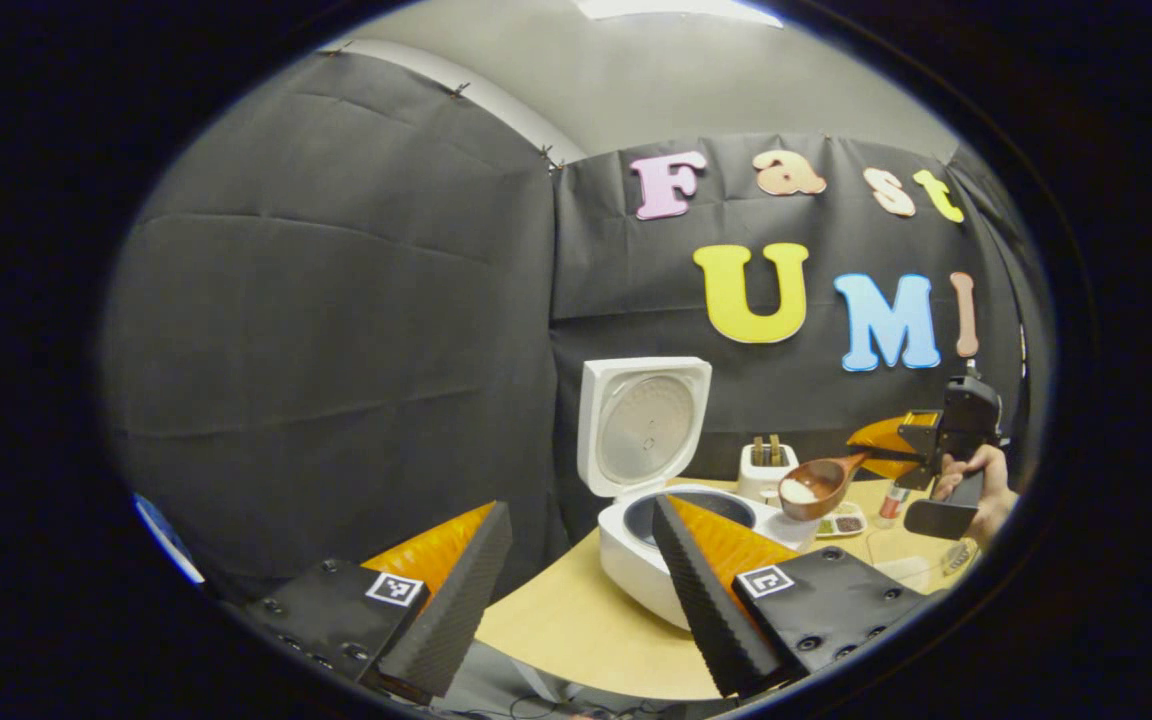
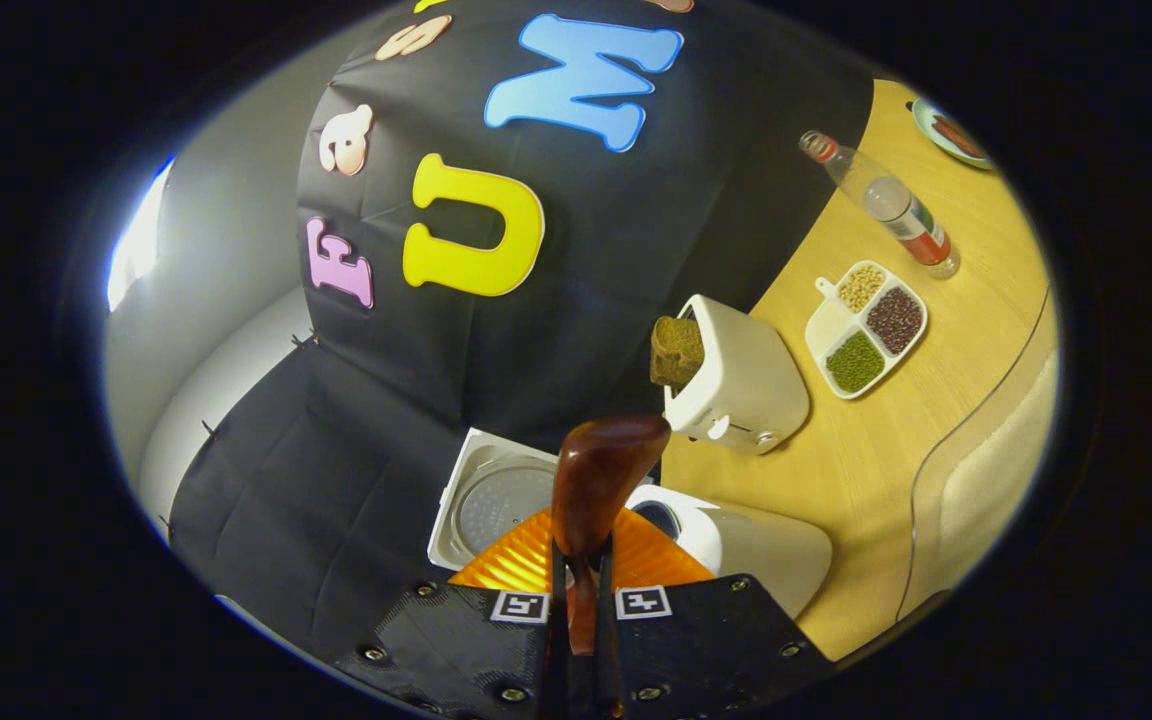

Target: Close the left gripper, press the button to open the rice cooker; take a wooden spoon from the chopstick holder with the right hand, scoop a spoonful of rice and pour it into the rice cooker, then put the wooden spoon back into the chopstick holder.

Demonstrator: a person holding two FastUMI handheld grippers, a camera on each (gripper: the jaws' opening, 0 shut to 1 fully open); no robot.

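A rice cooker (image 1: 671, 540) sits on a wooden desk (image 1: 576, 630) with its lid (image 1: 641, 425) swung up and open, so the pot is ready to receive rice. In the left gripper view, the left gripper (image 1: 576, 590) hangs low at the desk's near edge, fingers spread well apart and holding nothing, clear of the pot. To the right, a hand (image 1: 981, 490) holds the right gripper (image 1: 881, 455), whose fingers are clamped tight on the handle of a wooden spoon (image 1: 816, 485). The spoon is held level, likely to keep its small heap of white rice from spilling, and hovers just beside the cooker's rim. A white chopstick holder (image 1: 764, 470) stands behind it. Open desk lies right of the cooker, near a divided dish of beans (image 2: 866, 330) and a bottle (image 2: 881, 200)
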